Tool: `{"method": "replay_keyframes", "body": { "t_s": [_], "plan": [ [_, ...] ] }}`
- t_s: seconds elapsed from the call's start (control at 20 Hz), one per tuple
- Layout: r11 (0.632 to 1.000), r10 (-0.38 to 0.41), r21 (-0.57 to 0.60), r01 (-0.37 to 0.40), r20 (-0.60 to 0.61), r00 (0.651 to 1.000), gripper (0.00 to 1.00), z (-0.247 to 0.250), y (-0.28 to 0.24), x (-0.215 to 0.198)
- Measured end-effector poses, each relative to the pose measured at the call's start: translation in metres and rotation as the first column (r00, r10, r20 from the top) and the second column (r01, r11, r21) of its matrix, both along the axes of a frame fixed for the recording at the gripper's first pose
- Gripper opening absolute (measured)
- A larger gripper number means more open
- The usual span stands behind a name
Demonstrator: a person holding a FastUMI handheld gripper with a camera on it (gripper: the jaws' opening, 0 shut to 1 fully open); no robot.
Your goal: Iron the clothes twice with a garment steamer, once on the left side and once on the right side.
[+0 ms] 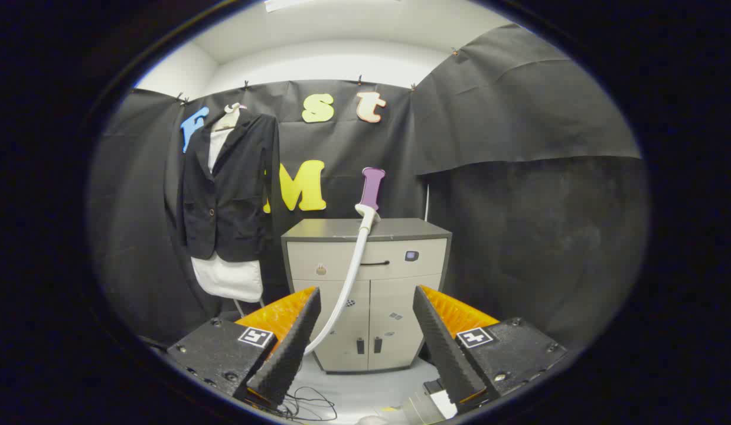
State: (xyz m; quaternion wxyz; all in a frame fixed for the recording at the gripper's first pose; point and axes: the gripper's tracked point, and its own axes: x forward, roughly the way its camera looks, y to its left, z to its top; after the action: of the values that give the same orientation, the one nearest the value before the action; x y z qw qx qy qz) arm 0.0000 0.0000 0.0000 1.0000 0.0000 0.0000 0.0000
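Note:
A dark jacket point(227, 189) over a white garment point(228, 277) hangs on a hanger against the booth wall, up and to the left beyond the fingers. The steamer handle point(371, 190), purple with a white neck, stands upright on top of a grey cabinet point(365, 283) straight ahead. Its white hose point(348, 283) curves down in front of the cabinet toward the left finger. My gripper point(365, 307) is open, well short of the cabinet, with nothing between its fingers.
The grey cabinet has a drawer and two lower doors and stands on a pale floor. Thin black cables point(309, 404) lie on the floor just ahead of the left finger. Black cloth walls close in on both sides.

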Motion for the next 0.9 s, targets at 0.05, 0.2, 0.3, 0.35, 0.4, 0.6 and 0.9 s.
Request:
{"method": "replay_keyframes", "body": {
  "t_s": [0.05, 0.2, 0.3, 0.35, 0.4, 0.6, 0.9],
  "plan": [
    [1.000, 0.002, -0.003, -0.002, 0.002, 1.000, 0.98, 0.000, 0.000, 0.000],
    [1.000, 0.006, -0.008, -0.006, 0.006, 1.000, 0.98, 0.003, 0.002, 0.000],
    [1.000, 0.007, -0.003, -0.007, 0.005, 1.000, 0.98, 0.003, 0.003, 0.002],
    [1.000, 0.008, 0.002, -0.008, 0.002, 1.000, 0.98, 0.003, 0.004, 0.002],
    [1.000, 0.010, 0.006, -0.010, 0.003, 1.000, 0.98, 0.004, 0.004, 0.002],
    [1.000, 0.012, 0.011, -0.012, 0.003, 1.000, 0.98, 0.008, 0.007, 0.006],
    [1.000, 0.013, 0.029, -0.013, -0.011, 1.000, 0.98, 0.025, 0.002, 0.026]
  ]
}}
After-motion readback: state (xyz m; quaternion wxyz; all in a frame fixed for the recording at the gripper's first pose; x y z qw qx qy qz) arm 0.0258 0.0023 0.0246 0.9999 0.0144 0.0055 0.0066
